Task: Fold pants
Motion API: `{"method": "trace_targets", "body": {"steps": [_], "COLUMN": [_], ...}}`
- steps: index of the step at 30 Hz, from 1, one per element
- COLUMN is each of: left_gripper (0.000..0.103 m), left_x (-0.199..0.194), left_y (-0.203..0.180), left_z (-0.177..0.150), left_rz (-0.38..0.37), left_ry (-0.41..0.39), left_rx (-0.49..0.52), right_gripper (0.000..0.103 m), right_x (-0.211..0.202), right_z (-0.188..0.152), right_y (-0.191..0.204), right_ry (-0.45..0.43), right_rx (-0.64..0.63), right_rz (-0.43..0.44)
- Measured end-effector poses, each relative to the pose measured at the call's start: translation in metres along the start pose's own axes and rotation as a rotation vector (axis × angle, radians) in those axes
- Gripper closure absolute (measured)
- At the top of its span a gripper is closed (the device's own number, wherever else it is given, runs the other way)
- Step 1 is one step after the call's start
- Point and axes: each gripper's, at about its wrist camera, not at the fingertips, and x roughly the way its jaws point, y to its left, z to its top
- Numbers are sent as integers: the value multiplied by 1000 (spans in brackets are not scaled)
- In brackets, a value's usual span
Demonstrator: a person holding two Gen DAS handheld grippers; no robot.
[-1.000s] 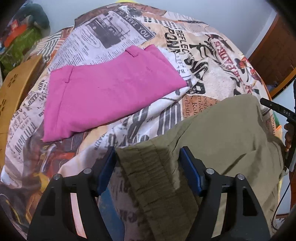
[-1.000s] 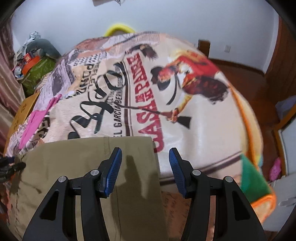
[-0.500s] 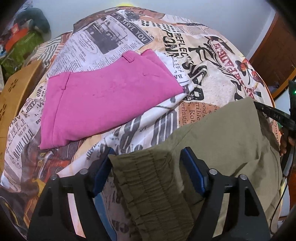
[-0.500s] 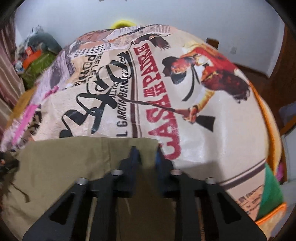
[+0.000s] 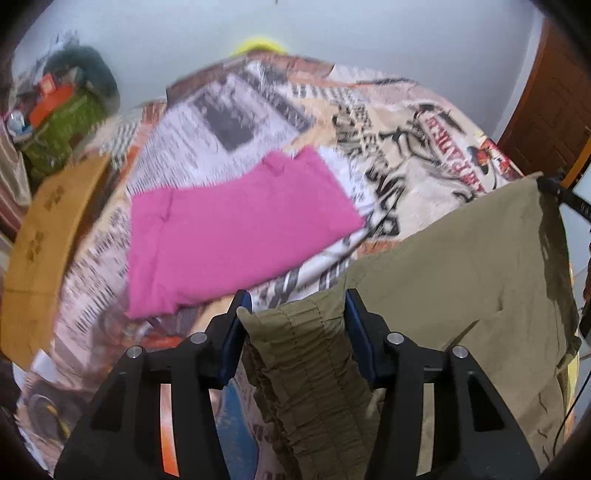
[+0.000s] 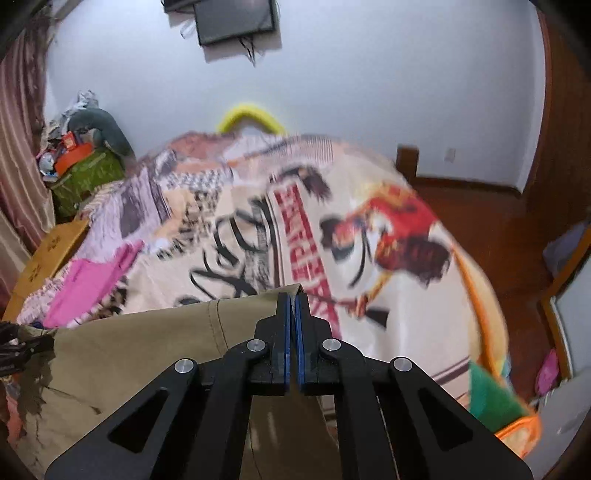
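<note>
Olive pants (image 5: 461, 266) hang stretched between my two grippers above the printed bedspread (image 5: 258, 103). In the left wrist view my left gripper (image 5: 293, 317) has the gathered elastic waistband (image 5: 295, 350) between its blue pads; the jaws are closing and press on the bunched cloth. In the right wrist view my right gripper (image 6: 291, 299) is shut on the top corner of the leg end of the olive pants (image 6: 147, 350). Its tip also shows at the far right of the left wrist view, as the right gripper (image 5: 554, 186). Folded pink pants (image 5: 236, 229) lie flat on the bed, to the left.
A cardboard box (image 5: 40, 229) stands at the bed's left side, with a green bag of clutter (image 5: 62, 125) behind it. A wooden door (image 5: 554, 96) is at the right, wooden floor (image 6: 480, 221) beyond the bed, and a dark screen (image 6: 236, 18) hangs on the wall.
The right gripper closed on the leg end of the olive pants. The left gripper's jaws narrowed onto the waistband. Both rose, lifting the pants off the bed, and both views tilted upward.
</note>
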Motion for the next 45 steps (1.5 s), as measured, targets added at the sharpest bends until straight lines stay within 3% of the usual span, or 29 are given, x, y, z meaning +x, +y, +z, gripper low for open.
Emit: {"method": "trace_targets", "body": {"steps": [11, 14, 15, 16, 19, 22, 27, 34, 37, 39, 40, 45], "left_gripper": [57, 62, 78, 83, 83, 97, 98, 95, 75, 54, 53, 50], "left_x": [-92, -105, -109, -114, -126, -131, -140, -122, -110, -101, -95, -62], "left_y": [-14, -20, -22, -25, -29, -31, -32, -12, -11, -11, -11, -13], "left_z": [33, 30, 28, 25, 14, 3, -18, -19, -18, -16, -14, -1], "left_rz": [-1, -1, -2, -2, -1, -17, -12, -52, -43, -42, -41, -54], "left_ry": [-197, -209, -210, -207, -217, -197, -170, -75, -60, -59, -60, -32], "left_rx": [42, 64, 70, 79, 82, 90, 106, 38, 47, 47, 48, 58], "right_gripper": [101, 101, 101, 101, 101, 101, 101, 101, 101, 99, 97, 58], "right_x": [-94, -111, -115, -120, -127, -137, -155, -143, -131, -124, -121, -93], "right_z": [54, 50, 47, 43, 31, 16, -13, -29, -31, -33, -34, -37], "right_y": [5, 7, 8, 10, 13, 15, 22, 11, 4, 0, -3, -18], "right_ry": [-202, -215, -216, -216, -210, -197, -170, -74, -62, -46, -37, -14], "right_rx": [9, -8, -15, -21, -34, -47, -72, -57, -39, -23, -15, -7], "right_rz": [31, 35, 36, 38, 42, 50, 65, 25, 15, 13, 17, -19]}}
